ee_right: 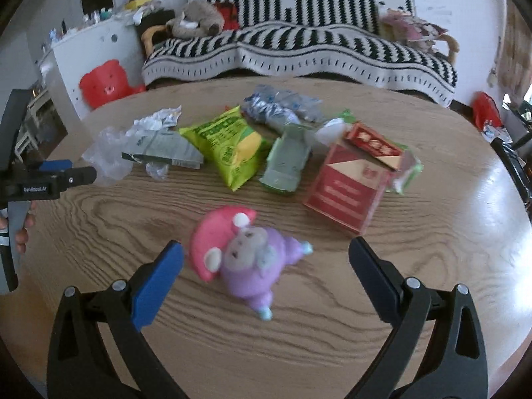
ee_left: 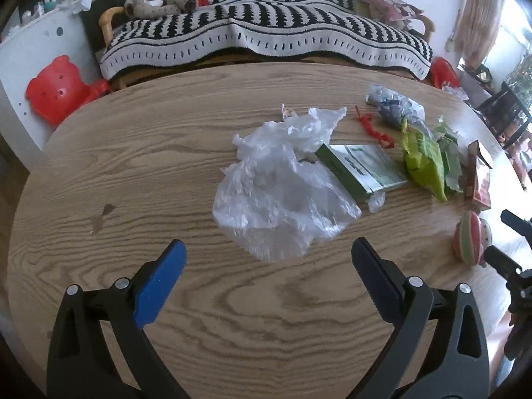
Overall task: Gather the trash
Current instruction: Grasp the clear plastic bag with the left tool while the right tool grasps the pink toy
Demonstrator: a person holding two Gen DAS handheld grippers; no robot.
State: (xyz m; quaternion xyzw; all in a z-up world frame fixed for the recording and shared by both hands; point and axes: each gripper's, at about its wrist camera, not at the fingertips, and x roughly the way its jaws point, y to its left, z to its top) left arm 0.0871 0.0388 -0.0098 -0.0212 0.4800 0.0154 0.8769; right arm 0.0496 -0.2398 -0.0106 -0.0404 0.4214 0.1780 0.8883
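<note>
Crumpled clear plastic bag [ee_left: 282, 183], green box [ee_left: 360, 169], yellow-green packet [ee_right: 229, 146], possibly cigarette carton [ee_right: 345, 189] lie clustered.

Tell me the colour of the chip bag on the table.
The chip bag is lime green with yellow; the right wrist view shows it best.

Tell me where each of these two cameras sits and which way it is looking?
Left wrist: sits on the left gripper, facing a crumpled clear plastic bag on the round wooden table; its open fingers show.
Right wrist: sits on the right gripper, facing a pink-and-purple plush toy; its open fingers and a hand show.
Shared: lime-green snack bag, striped sofa.
</note>
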